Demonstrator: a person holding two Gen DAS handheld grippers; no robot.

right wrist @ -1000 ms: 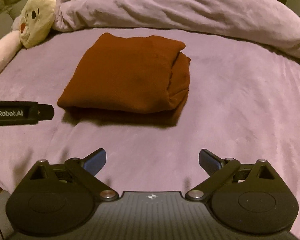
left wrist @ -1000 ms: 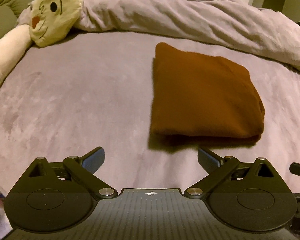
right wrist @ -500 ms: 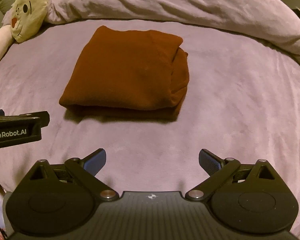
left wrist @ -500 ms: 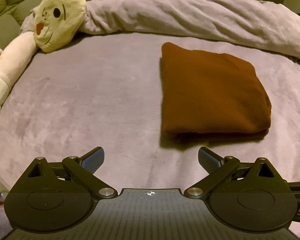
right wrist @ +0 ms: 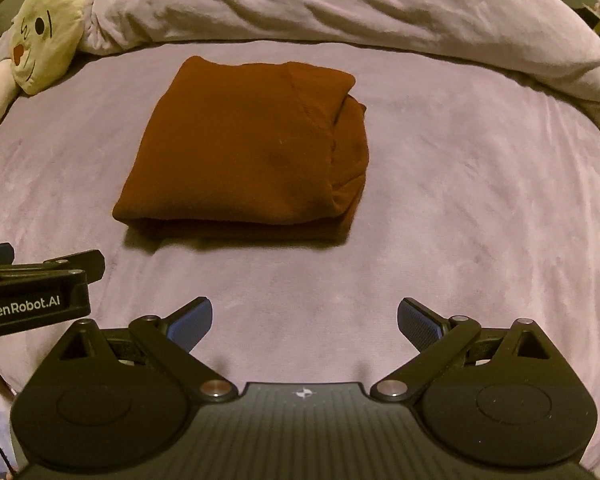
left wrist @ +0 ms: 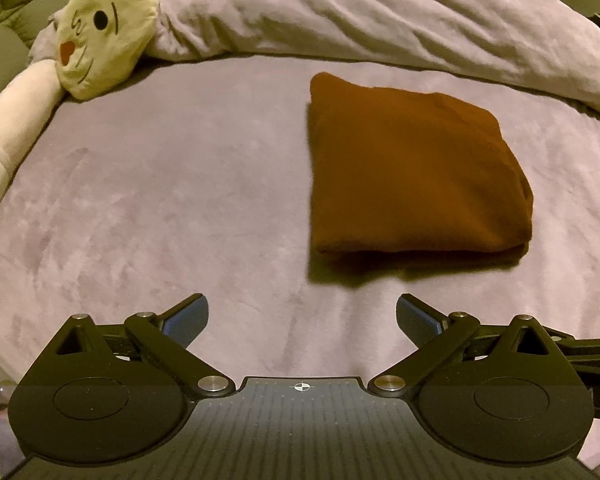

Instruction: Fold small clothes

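Observation:
A brown garment (left wrist: 412, 176) lies folded into a thick rectangle on the purple bed sheet (left wrist: 172, 200); it also shows in the right wrist view (right wrist: 244, 152), with its bulky folded edge to the right. My left gripper (left wrist: 302, 316) is open and empty, hovering short of the garment's near edge. My right gripper (right wrist: 304, 318) is open and empty, also short of the garment and apart from it. The left gripper's body (right wrist: 32, 296) shows at the left edge of the right wrist view.
A bunched purple duvet (left wrist: 380, 20) runs along the far side of the bed. A cream plush toy (left wrist: 100, 28) with a drawn face lies at the far left, its long arm (left wrist: 4, 136) along the left edge. The toy also shows in the right wrist view (right wrist: 44, 32).
Both grippers have drawn back and slightly up from the garment, which now sits farther off in both views. The garment has not moved; both grippers stayed open.

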